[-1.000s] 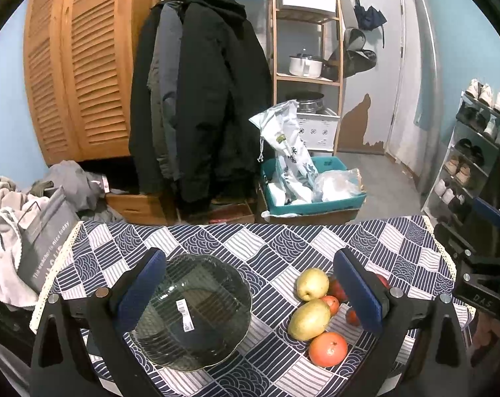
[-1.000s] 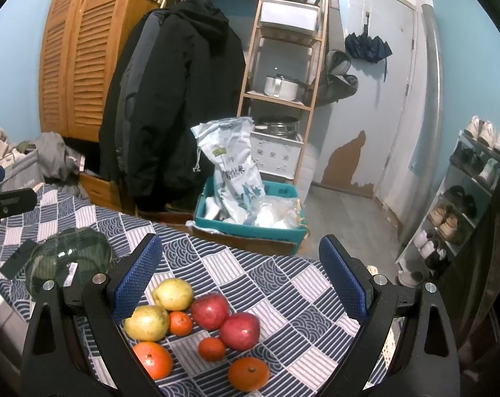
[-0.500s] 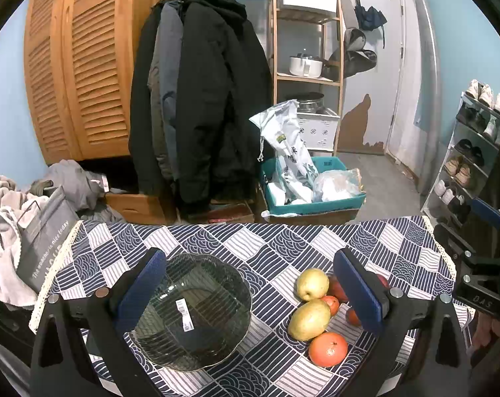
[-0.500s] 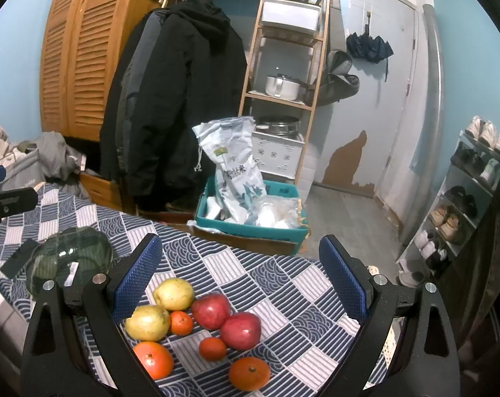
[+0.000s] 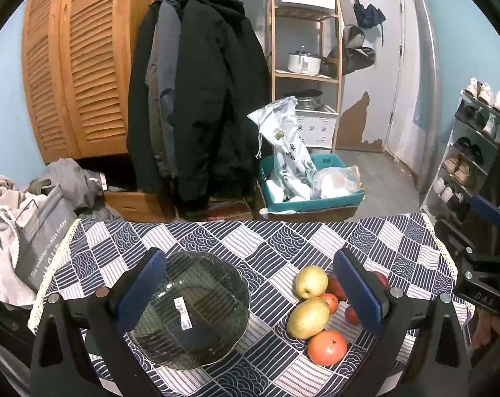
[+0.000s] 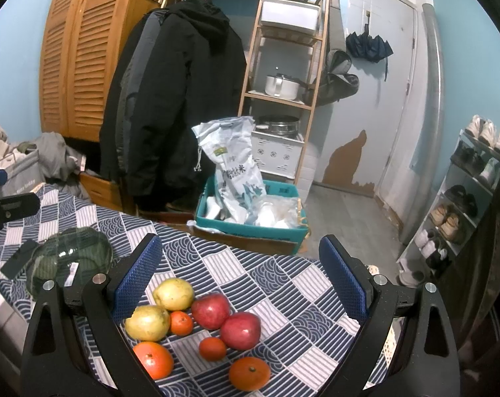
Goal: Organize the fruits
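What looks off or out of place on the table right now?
The glass bowl is empty and has a sticker on it. All the fruit lies loose on the tablecloth beside it: two pears, two apples and the oranges. Nothing is spilled or broken.

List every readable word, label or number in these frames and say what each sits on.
"The weather is nice today": grey bag beside the table, left wrist view.
"DAS": black body of the right gripper, left wrist view.
Rice sack in the teal crate: large Chinese characters, only "米" legible.
Sticker on the glass bowl: print too small to read.
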The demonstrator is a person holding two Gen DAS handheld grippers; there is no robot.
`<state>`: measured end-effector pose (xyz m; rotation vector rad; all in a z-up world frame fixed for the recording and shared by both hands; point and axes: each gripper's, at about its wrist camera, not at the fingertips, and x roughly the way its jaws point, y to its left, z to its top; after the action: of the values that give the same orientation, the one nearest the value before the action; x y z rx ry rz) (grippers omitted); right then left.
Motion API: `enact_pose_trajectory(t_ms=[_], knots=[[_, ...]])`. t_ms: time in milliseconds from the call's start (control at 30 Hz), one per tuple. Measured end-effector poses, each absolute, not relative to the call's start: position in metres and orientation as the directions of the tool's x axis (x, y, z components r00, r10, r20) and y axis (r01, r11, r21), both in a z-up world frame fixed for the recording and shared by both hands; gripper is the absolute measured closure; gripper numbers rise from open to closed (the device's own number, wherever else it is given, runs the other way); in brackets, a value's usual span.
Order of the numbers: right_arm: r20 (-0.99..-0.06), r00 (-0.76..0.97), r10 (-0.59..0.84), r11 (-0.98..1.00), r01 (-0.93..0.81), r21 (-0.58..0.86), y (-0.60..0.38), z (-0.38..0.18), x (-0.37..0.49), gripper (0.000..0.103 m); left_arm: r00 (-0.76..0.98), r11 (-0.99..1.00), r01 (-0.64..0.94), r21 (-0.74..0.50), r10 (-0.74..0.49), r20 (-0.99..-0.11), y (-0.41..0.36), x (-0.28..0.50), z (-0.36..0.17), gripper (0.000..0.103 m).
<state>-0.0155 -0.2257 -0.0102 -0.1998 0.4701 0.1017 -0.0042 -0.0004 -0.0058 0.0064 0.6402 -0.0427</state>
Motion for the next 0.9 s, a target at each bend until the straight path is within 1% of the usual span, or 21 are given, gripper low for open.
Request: enact_pose_trajectory(t_ms=[900], knots=[[-0.459,0.887,0.051,0.975,-0.143,-0.169,-0.2261,-0.0099,-0.0155,0.009,0.798,0.999,0.048,-0.022,-0.052,-0.601,-0.0047,-0.0069,-0.0112,0.001]])
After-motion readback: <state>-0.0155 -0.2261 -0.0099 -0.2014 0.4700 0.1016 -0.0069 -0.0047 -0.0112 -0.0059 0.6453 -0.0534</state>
